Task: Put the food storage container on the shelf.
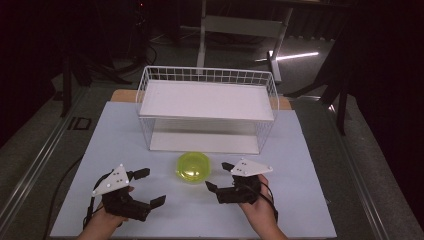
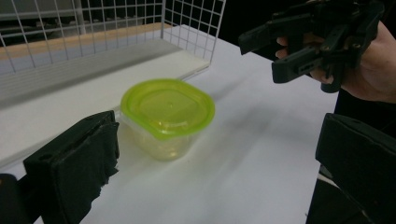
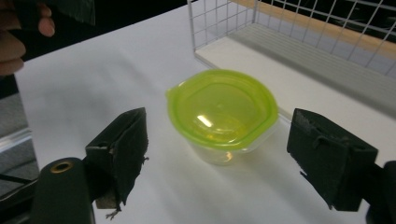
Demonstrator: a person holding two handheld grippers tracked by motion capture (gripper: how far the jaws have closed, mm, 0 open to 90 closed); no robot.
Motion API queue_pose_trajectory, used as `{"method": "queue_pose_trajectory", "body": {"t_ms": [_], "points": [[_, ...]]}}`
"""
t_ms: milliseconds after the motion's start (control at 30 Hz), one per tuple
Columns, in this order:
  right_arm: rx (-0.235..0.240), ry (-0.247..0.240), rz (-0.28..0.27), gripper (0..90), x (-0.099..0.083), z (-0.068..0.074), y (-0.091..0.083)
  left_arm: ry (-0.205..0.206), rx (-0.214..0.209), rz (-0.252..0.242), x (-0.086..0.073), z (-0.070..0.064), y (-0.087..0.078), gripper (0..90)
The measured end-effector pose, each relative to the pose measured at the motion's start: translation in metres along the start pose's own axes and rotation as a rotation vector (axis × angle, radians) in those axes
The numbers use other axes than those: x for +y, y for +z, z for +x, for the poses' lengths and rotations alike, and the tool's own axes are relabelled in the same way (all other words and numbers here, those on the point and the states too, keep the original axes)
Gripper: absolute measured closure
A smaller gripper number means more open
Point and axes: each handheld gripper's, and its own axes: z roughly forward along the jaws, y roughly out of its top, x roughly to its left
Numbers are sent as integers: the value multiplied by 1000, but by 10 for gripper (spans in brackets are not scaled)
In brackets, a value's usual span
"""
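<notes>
1. the tub (image 1: pixel 193 167) is a small, clear plastic one with a rounded-square shape.
2. its lid (image 3: pixel 222 107) is translucent lime green, pressed on flat, with a small tab at one corner.
3. it stands upright on the white bench (image 1: pixel 300 200), just in front of the wire shelf rack (image 1: pixel 207 110).
4. nothing touches it.

Lidded green container (image 1: pixel 193 167) on white table (image 1: pixel 300 200), wire shelf rack (image 1: pixel 207 109) behind, left gripper (image 1: pixel 145 187) and right gripper (image 1: pixel 220 175) flanking (jaws spread)
</notes>
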Motion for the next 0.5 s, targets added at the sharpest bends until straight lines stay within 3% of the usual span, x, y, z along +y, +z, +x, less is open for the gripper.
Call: {"method": "queue_pose_trajectory", "body": {"t_ms": [133,200,267,433,500], "points": [[-20,0,11,241,8,-3,0,-1,12,1,10,6,4,5],[-9,16,-3,242,11,-6,0,-10,-3,7,13,11,6,5],[-33,12,-10,240,13,-8,2,-10,0,23,15,14,9,5],[-15,57,-37,191,18,-18,6,-25,-8,38,18,20,18,5],[-20,55,-46,155,20,-22,7,-25,-7,40,19,22,22,5]]}}
